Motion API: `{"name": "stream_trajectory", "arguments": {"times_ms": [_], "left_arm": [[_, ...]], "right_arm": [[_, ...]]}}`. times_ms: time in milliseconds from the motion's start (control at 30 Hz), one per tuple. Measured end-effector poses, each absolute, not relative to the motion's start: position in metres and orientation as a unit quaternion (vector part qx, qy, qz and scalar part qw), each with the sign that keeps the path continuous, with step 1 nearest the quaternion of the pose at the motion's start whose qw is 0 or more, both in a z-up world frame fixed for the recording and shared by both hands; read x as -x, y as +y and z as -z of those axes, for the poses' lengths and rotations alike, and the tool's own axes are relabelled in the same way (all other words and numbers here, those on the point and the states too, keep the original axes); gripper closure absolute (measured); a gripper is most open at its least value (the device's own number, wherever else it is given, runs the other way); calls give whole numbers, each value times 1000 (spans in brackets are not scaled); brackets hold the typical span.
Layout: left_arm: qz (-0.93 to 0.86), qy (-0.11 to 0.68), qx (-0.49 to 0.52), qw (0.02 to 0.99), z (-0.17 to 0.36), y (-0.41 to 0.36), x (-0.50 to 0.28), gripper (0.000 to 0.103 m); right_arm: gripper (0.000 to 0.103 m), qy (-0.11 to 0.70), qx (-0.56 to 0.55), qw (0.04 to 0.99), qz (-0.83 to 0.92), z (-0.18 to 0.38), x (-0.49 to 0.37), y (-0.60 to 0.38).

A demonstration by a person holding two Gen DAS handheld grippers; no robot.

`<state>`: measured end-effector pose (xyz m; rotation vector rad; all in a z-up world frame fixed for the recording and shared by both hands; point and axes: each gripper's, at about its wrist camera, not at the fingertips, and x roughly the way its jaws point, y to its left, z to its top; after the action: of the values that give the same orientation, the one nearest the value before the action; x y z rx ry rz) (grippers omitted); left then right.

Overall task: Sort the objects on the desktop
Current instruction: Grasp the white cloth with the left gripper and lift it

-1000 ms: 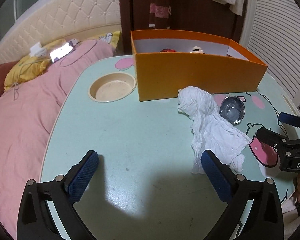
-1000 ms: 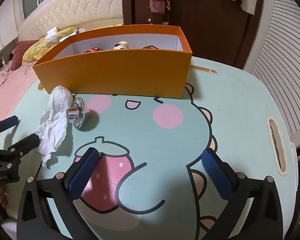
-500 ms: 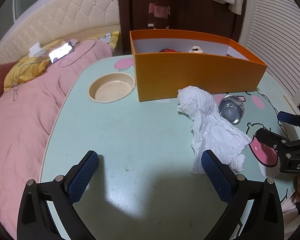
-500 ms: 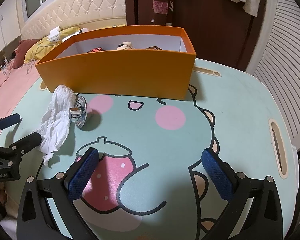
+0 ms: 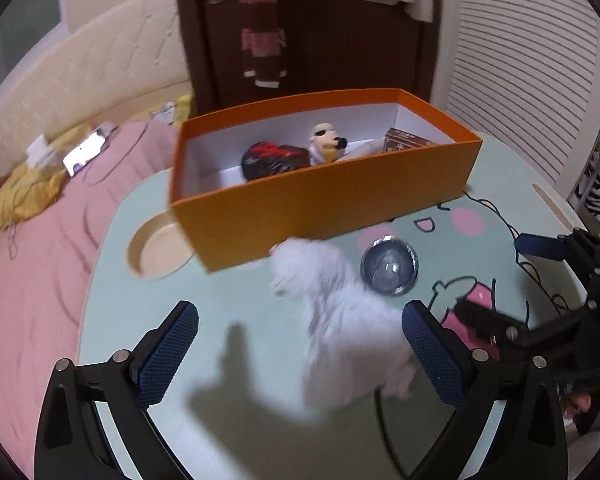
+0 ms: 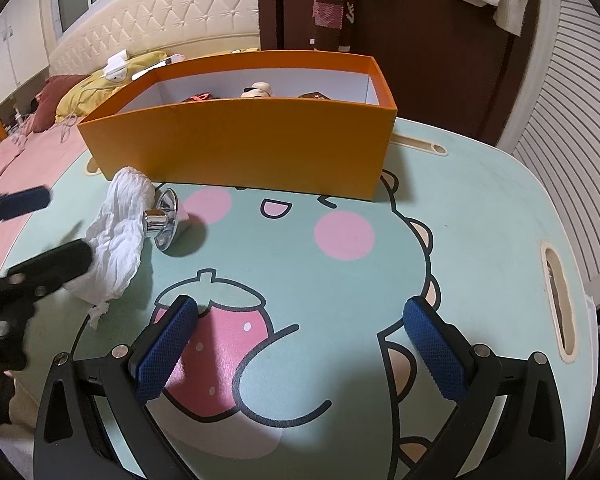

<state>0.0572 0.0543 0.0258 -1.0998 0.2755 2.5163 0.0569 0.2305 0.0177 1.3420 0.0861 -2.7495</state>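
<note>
Surface (image 6: 480, 208) printed with a cartoon dinosaur is seen carrying an orange box (image 6: 240, 144) at its far side, in which a dark red-marked bundle (image 5: 274, 160), a small figurine (image 5: 326, 144) and a brown carton (image 5: 406, 145) are held; a crumpled white cloth (image 5: 340, 320) is laid just in front of the box, with a shiny metal cup (image 6: 162, 220) tipped on its side touching it; the left tool (image 5: 298, 356) is being closed, its jaws wide, with the cloth partly between them but unpressed; the right tool (image 6: 300, 344) is held wide over bare surface.

Room light soft, bit dim. Left view blurry all over. Right view sharp. Edges bend round, corners black. Dark shadow on table (image 5: 236, 400).
</note>
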Motion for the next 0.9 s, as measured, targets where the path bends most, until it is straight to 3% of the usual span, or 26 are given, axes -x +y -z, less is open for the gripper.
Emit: {"name": "stream_trajectory", "arguments": {"times_ms": [33, 67, 200, 300, 333, 433, 467, 900], "left_arm": [[-893, 89, 397, 193, -25, 56, -52, 28], [-890, 78, 404, 196, -24, 56, -46, 33], [-886, 34, 415, 203, -22, 52, -28, 33], [-891, 44, 407, 197, -21, 56, -23, 33], [-891, 49, 408, 195, -19, 57, -22, 37], [-886, 53, 418, 194, -10, 59, -20, 66], [-888, 56, 413, 194, -11, 58, -22, 69], [-897, 51, 403, 173, -22, 12, -68, 70]], "right_arm": [[0, 28, -438, 41, 898, -18, -57, 231], [0, 28, -438, 41, 897, -18, -57, 231], [0, 28, -438, 41, 897, -18, -58, 230], [0, 28, -438, 41, 898, -18, -58, 229], [0, 28, -438, 41, 898, -18, -58, 229], [0, 28, -438, 41, 898, -18, -58, 229], [0, 28, -438, 41, 898, -18, -58, 229], [0, 27, -437, 41, 898, -16, -58, 230]]}}
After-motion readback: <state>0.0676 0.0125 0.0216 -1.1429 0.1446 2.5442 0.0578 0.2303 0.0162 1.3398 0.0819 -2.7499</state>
